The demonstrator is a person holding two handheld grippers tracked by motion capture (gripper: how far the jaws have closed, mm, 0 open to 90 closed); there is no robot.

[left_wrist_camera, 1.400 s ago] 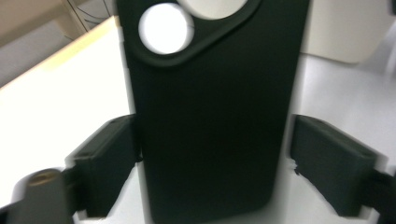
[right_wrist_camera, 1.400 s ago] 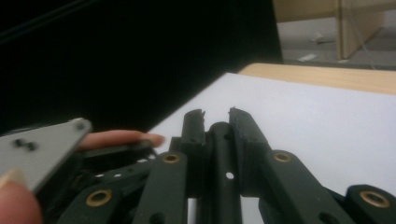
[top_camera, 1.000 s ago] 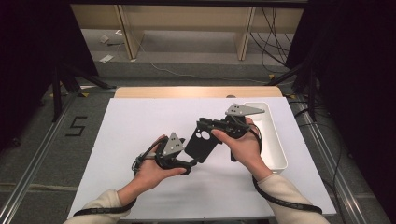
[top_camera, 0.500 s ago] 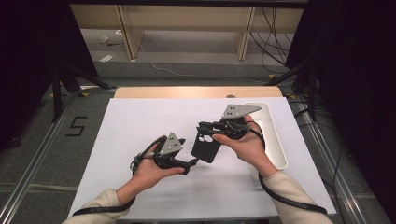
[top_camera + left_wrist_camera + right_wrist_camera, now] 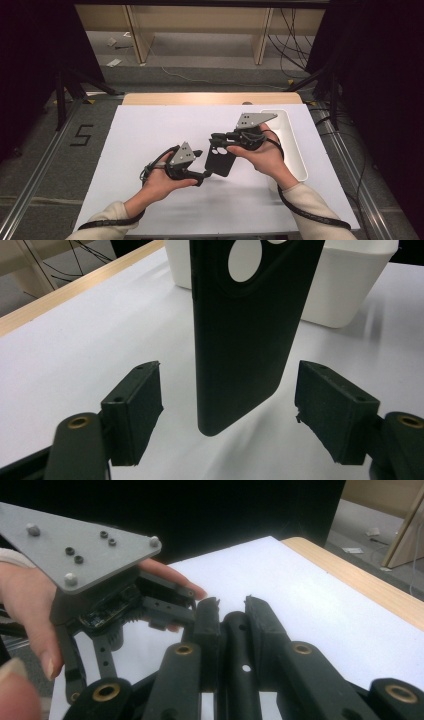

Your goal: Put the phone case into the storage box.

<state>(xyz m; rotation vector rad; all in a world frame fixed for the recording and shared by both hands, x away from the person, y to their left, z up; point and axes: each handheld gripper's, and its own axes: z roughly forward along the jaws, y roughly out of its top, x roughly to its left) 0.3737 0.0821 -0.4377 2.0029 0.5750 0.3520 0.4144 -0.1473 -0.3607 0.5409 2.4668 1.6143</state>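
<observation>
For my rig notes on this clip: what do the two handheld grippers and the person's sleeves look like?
Both the left gripper and the right gripper are black, each topped by a grey three-cornered plate with small screws, and each trails a black cable. Their jaws end in blocky black pads with brass-coloured pivots. The sleeves are cream.

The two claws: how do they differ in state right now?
The right claw is shut on the black phone case, gripping its edge; the left claw stands open, its jaws just closing, either side of the case's lower end without touching it. The right sits higher on the case, the left lower. Both are black and hand-held over the white table.
</observation>
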